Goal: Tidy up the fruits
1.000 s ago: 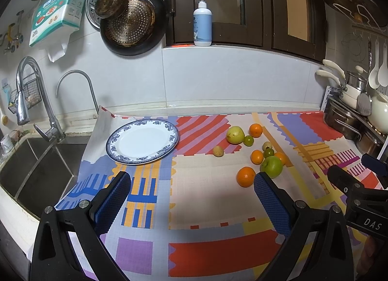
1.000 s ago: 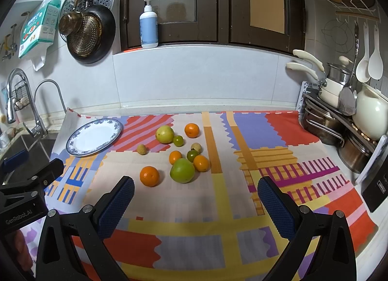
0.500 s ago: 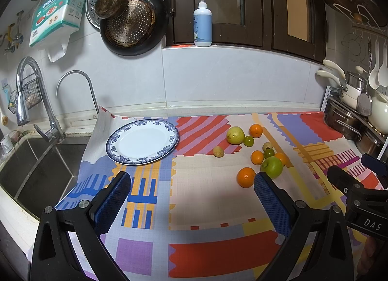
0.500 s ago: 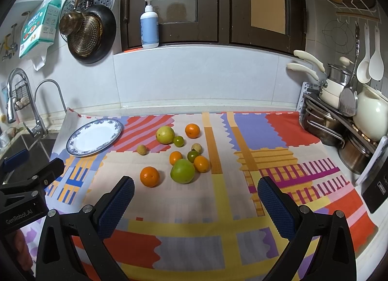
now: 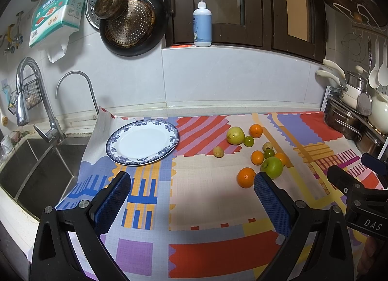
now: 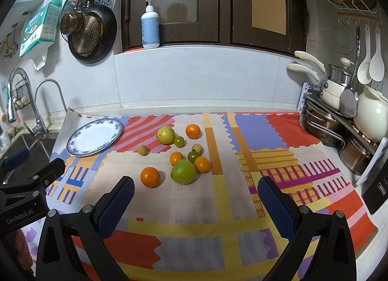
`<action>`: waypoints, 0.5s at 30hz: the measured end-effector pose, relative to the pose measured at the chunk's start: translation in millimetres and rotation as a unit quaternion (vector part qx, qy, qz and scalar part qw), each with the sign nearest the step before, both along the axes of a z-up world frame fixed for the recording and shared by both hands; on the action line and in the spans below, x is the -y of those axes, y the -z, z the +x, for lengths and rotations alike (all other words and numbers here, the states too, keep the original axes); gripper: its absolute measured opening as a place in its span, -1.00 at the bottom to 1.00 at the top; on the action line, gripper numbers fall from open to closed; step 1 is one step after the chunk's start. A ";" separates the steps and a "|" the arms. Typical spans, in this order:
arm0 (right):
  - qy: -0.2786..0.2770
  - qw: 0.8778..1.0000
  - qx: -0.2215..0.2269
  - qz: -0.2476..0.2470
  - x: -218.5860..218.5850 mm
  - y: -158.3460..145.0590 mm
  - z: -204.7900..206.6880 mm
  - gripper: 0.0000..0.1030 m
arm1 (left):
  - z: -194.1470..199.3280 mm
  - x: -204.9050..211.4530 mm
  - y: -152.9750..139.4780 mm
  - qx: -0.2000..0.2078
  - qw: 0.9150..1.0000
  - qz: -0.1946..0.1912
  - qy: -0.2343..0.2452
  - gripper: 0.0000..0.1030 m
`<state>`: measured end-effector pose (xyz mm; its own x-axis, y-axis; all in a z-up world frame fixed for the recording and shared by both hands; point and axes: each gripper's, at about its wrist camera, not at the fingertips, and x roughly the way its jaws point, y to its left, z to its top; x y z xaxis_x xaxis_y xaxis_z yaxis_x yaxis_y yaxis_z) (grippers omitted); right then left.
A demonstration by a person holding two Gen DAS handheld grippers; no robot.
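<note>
A white plate with a blue rim (image 5: 143,142) (image 6: 95,136) lies empty at the far left of the patterned mat. To its right lies a cluster of fruit: a green apple (image 6: 183,171) (image 5: 272,167), a big orange (image 6: 150,177) (image 5: 246,177), a yellow-green pear (image 6: 165,135) (image 5: 235,135), several small oranges, small green fruits and two small tan fruits. My left gripper (image 5: 192,196) is open and empty above the mat's near side. My right gripper (image 6: 195,197) is open and empty, just short of the fruit.
A sink (image 5: 29,174) with two taps is at the left, beside the plate. Pots, pans and a kettle (image 6: 339,120) stand on a rack at the right. A soap bottle (image 6: 150,26) stands on the sill. Pans hang on the wall.
</note>
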<state>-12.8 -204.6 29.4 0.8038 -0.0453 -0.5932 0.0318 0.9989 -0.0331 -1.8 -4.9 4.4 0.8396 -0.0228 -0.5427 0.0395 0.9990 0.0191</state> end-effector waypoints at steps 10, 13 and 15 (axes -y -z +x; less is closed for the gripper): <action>0.000 1.000 0.000 0.000 -0.1 0.5 0.2 0.99 | 2.5 1.3 0.0 -0.001 1.000 -0.001 0.002 1.00; 0.000 1.000 0.000 0.000 -0.2 0.6 0.3 0.99 | 5.2 2.6 -0.1 -0.002 1.000 -0.002 0.003 1.00; 0.000 1.000 0.000 -0.001 -0.6 0.7 1.0 0.99 | 6.9 3.0 0.4 -0.003 1.000 -0.002 0.003 1.00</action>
